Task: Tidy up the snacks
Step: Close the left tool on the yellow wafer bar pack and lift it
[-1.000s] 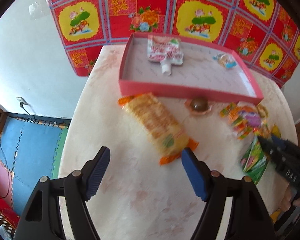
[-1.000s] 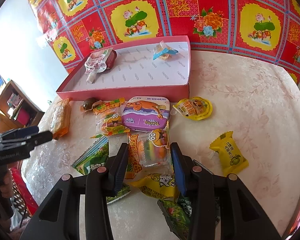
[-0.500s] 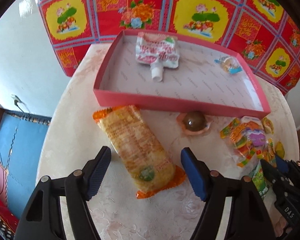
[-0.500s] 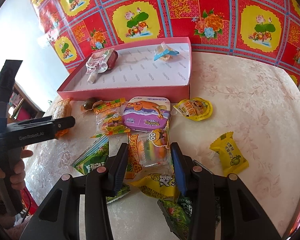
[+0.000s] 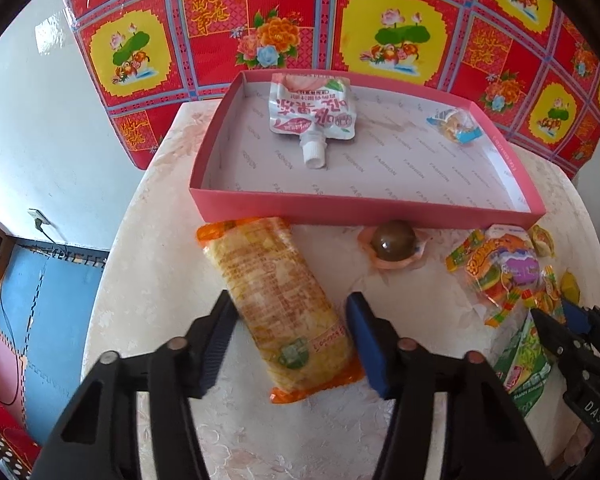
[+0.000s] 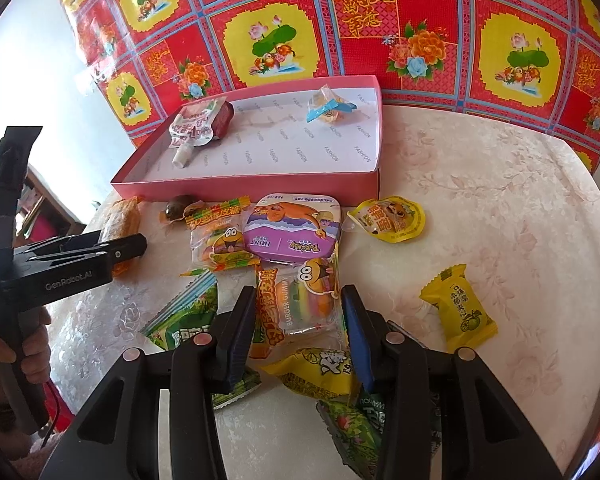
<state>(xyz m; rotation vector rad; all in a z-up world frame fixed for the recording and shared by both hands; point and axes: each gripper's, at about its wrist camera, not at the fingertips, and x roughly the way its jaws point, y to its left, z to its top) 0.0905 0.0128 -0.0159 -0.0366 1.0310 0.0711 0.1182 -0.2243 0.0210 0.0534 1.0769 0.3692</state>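
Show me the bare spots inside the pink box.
The pink box floor is bare between the spouted pouch and the blue-wrapped candy, and all along its near wall. Only its far edge is occupied.

1. My left gripper (image 5: 288, 344) points steeply down toward the worktop (image 5: 160, 280), and its jaws are closing with the orange cracker pack (image 5: 276, 300) between them.
2. Its left finger touches the pack's edge; whether the blue-padded right finger has made contact, I cannot tell.
3. From the right wrist view, a hand (image 6: 24, 352) wraps the left gripper's handle at the frame's left edge.
4. My right gripper (image 6: 298, 332) also points steeply down, its fingers (image 6: 240, 332) partly closed on either side of a burger gummy packet (image 6: 300, 304).
5. Whether those fingers press the packet I cannot tell.
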